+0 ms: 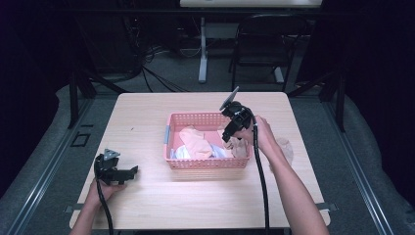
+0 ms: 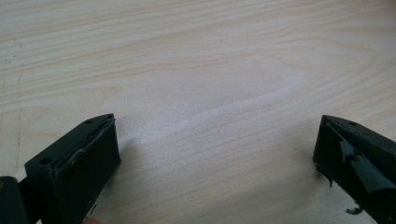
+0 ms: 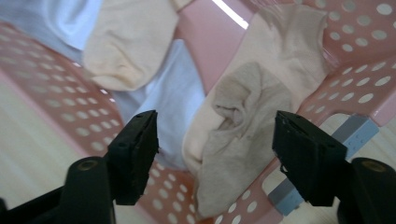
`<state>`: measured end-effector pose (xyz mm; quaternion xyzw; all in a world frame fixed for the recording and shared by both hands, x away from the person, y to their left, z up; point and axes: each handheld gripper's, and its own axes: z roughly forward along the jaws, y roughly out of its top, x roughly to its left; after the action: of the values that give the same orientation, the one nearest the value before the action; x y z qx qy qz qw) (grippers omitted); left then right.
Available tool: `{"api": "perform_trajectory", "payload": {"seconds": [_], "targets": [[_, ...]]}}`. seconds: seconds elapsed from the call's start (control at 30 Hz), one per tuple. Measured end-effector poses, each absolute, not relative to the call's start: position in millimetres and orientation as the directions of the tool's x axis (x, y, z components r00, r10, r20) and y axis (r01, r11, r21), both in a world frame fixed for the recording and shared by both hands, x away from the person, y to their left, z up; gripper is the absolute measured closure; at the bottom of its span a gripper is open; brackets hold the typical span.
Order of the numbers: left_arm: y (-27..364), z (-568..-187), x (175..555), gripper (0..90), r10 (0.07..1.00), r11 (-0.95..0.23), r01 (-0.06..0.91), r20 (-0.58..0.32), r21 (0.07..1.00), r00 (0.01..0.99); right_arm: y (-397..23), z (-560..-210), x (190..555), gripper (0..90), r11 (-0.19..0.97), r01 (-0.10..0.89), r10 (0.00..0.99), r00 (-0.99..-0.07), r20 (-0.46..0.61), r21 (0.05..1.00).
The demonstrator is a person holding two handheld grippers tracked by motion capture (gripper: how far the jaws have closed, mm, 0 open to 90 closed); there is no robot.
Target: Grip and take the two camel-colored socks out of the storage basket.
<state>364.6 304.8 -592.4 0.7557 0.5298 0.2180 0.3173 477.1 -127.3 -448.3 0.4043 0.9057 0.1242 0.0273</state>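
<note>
Right gripper view puts our right gripper (image 3: 215,140) just above the pink basket (image 3: 369,74), with a beige sock (image 3: 247,126) between its jaws. The jaws are about half open and the pads do not press the sock, so we hold nothing. The sock hangs over the basket rim at 5 o'clock, one part inside and one part outside. Beside it, at 11 o'clock, lie a cream sock (image 3: 126,42) and a white cloth (image 3: 173,98).

In the high view the basket (image 1: 195,117) stands in the middle of the table (image 1: 147,112), and our right gripper (image 1: 230,134) is at its 3 o'clock side. Our left gripper (image 1: 128,172) rests on the table at 8 o'clock, wide open and empty.

We judge the sock to be light, soft and limp. It will fold and hang down when lifted, and it is not fragile. The bunched fold near the heel looks like the best place to pinch, because more fabric is there.
</note>
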Motion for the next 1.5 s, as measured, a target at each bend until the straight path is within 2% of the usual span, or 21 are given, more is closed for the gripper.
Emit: {"api": "perform_trajectory", "payload": {"seconds": [0.13, 0.27, 0.47, 0.57, 0.73, 1.07, 1.13, 1.27, 1.5], "targets": [[304.8, -592.4, 364.7, 0.0, 0.939, -0.237, 0.662, -0.007, 0.711, 0.344, -126.9, -466.2, 481.8, 36.1, 0.622, 0.743, 0.758, -0.65, 0.046, 0.246], [304.8, -592.4, 364.7, 0.1, 0.939, -0.237, 0.662, -0.007, 0.711, 0.344, -124.1, -485.2, 484.9, 38.5, 0.644, 0.74, 0.752, -0.659, 0.019, 0.193], [304.9, -592.4, 364.8, 0.0, 0.938, -0.239, 0.662, -0.006, 0.711, 0.345, -123.7, -503.6, 485.6, 42.7, 0.635, 0.753, 0.764, -0.645, 0.005, 0.173], [304.9, -592.5, 364.8, 0.1, 0.939, -0.238, 0.662, -0.007, 0.711, 0.345, -123.7, -507.6, 485.6, 46.3, 0.624, 0.765, 0.771, -0.636, 0.034, 0.156], [304.9, -592.5, 364.8, 0.1, 0.938, -0.239, 0.662, -0.006, 0.711, 0.345, -123.7, -511.9, 487.6, 48.5, 0.633, 0.766, 0.772, -0.636, -0.015, 0.115], [305.1, -592.3, 364.7, 0.1, 0.938, -0.242, 0.662, -0.004, 0.709, 0.347, -120.4, -526.9, 488.1, 57.6, 0.612, 0.788, 0.791, -0.611, -0.034, 0.071], [304.9, -592.4, 364.8, 0.1, 0.939, -0.238, 0.662, -0.007, 0.711, 0.345, -119.4, -528.7, 488.2, 63.0, 0.613, 0.787, 0.79, -0.611, -0.041, 0.073], [304.9, -592.4, 364.8, 0.1, 0.938, -0.239, 0.662, -0.006, 0.711, 0.345, -116.8, -529.3, 488.3, 79.4, 0.632, 0.774, 0.775, -0.629, -0.062, 0.044], [304.9, -592.4, 364.8, 0.1, 0.939, -0.239, 0.662, -0.006, 0.711, 0.345, -118.1, -516.8, 484.5, 86.7, 0.638, 0.767, 0.77, -0.638, -0.031, 0.071]]}}
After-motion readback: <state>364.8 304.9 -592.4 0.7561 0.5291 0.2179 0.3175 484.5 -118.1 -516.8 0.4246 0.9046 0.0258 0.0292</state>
